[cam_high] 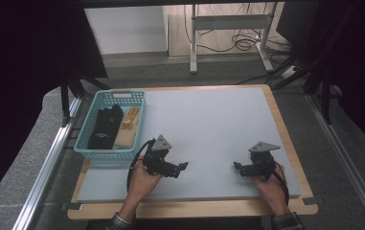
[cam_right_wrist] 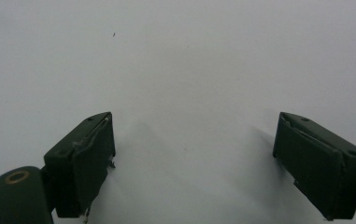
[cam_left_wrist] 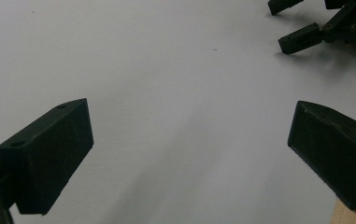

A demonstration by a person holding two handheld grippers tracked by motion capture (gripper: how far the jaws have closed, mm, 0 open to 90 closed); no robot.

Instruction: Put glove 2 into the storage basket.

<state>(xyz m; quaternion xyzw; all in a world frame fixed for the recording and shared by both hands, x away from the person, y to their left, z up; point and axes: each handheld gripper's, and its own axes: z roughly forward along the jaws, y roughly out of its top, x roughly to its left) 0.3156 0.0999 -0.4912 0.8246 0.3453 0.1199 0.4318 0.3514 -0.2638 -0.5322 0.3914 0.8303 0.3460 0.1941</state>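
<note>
Teal plastic basket of folded cloths sits just beyond our left gripper; we hold both grippers, right gripper included, spread and empty

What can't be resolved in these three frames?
- Basket contents, high view: a black item and a tan item, too small to identify.
- Forearms, high view: cut off by the bottom edge.
- Right gripper, left gripper view: cut by the top-right corner.
</note>
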